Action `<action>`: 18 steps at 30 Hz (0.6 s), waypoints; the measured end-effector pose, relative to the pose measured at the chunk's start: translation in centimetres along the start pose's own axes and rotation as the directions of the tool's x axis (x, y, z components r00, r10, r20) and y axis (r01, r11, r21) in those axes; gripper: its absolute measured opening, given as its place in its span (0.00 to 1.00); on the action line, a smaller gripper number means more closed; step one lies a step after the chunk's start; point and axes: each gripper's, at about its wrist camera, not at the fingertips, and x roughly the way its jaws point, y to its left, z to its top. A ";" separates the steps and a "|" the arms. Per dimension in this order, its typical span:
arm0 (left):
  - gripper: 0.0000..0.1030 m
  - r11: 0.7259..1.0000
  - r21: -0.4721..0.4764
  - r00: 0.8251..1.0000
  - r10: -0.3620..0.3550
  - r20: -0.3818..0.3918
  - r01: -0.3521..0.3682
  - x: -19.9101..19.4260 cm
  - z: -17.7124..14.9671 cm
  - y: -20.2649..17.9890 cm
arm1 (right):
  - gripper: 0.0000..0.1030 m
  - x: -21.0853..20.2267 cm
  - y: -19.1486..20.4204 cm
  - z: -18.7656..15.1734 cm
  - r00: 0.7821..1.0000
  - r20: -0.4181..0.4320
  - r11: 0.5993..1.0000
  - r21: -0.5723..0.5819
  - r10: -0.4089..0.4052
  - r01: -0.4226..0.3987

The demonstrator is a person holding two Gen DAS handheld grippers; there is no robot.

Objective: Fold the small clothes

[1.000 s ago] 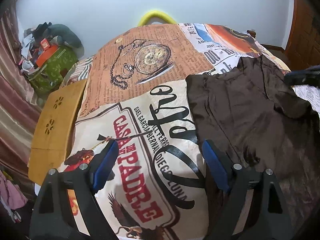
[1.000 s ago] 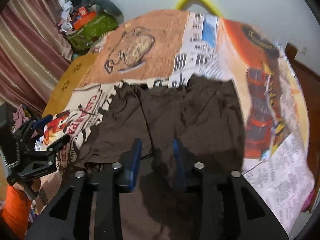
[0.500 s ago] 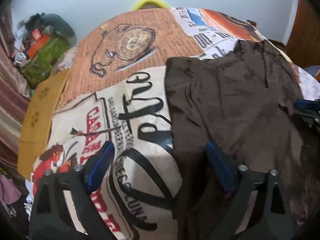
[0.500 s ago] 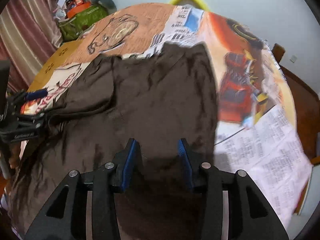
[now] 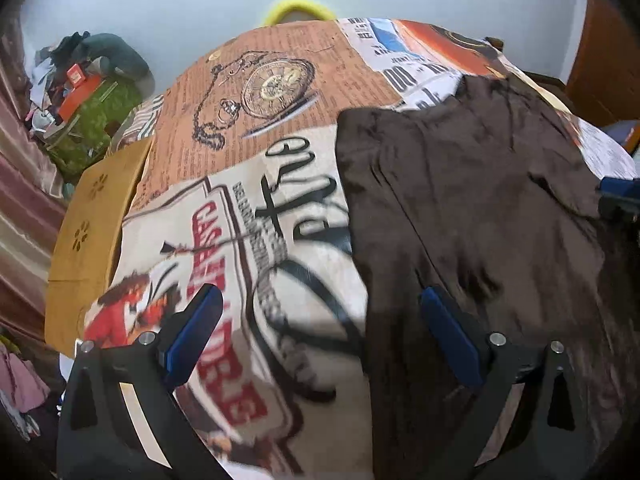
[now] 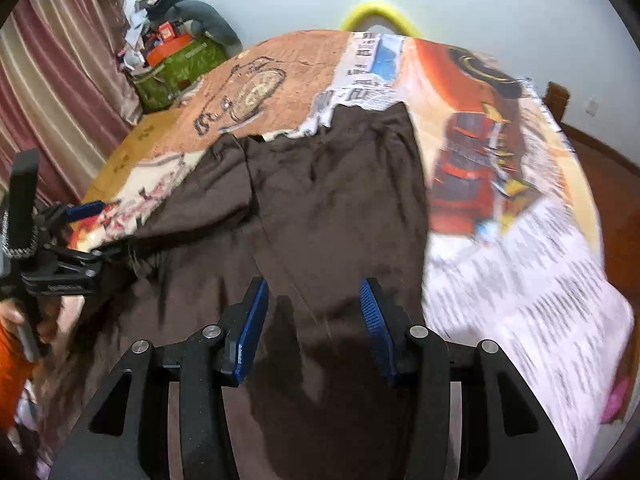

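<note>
A dark brown garment (image 5: 480, 216) lies spread flat on the printed tablecloth (image 5: 280, 128); it also shows in the right wrist view (image 6: 332, 208). My left gripper (image 5: 320, 332) is open wide and empty, its left finger over the cloth and its right finger over the garment's left edge. My right gripper (image 6: 312, 320) is open and empty, hovering above the garment's near end. The left gripper also shows in the right wrist view (image 6: 84, 232) at the garment's left side. A blue tip of the right gripper (image 5: 620, 192) shows at the left wrist view's right edge.
A yellow-brown stool (image 5: 92, 232) stands left of the table. A green bag with clutter (image 5: 92, 120) sits by the striped curtain (image 6: 52, 80). A yellow chair back (image 6: 376, 12) rises behind the table. The tablecloth (image 6: 520, 220) is bare on the right.
The right gripper has opened wider and pulled back slightly over the garment. The left gripper has shifted left, with more tablecloth between its fingers. The garment lies flatter than a second ago.
</note>
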 end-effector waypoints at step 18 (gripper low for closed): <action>0.98 0.995 -0.076 0.985 -0.044 0.168 0.058 -17.6 -10.0 0.9 | 0.69 -14.7 5.3 -9.1 0.971 0.205 0.991 -0.035 -0.123 0.132</action>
